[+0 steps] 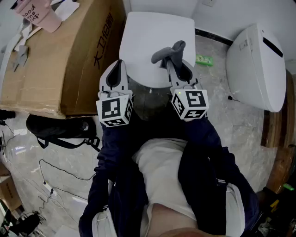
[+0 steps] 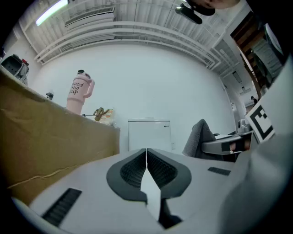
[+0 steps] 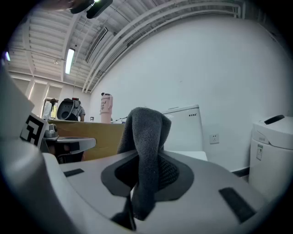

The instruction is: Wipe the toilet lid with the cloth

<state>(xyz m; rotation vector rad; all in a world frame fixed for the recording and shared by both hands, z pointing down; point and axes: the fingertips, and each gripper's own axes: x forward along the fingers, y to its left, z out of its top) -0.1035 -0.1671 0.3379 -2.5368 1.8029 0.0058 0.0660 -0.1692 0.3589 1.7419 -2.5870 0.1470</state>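
The white toilet lid (image 1: 157,44) lies shut below me, its cistern (image 2: 149,133) standing behind it against the wall. My right gripper (image 1: 176,59) hovers over the lid's near right part, shut on a grey cloth (image 1: 166,52) that sticks up out of the jaws as a folded hump (image 3: 145,151). My left gripper (image 1: 116,74) is at the lid's near left edge, shut with nothing between its jaws (image 2: 146,167). The cloth also shows at the right of the left gripper view (image 2: 200,138). Whether the cloth touches the lid cannot be told.
A large cardboard box (image 1: 55,65) stands close on the left, with a pink cup (image 1: 38,14) on top. A second white toilet (image 1: 259,65) stands at the right. A black bag (image 1: 60,127) and cables (image 1: 51,178) lie on the marble floor. A green packet (image 1: 203,59) lies by the wall.
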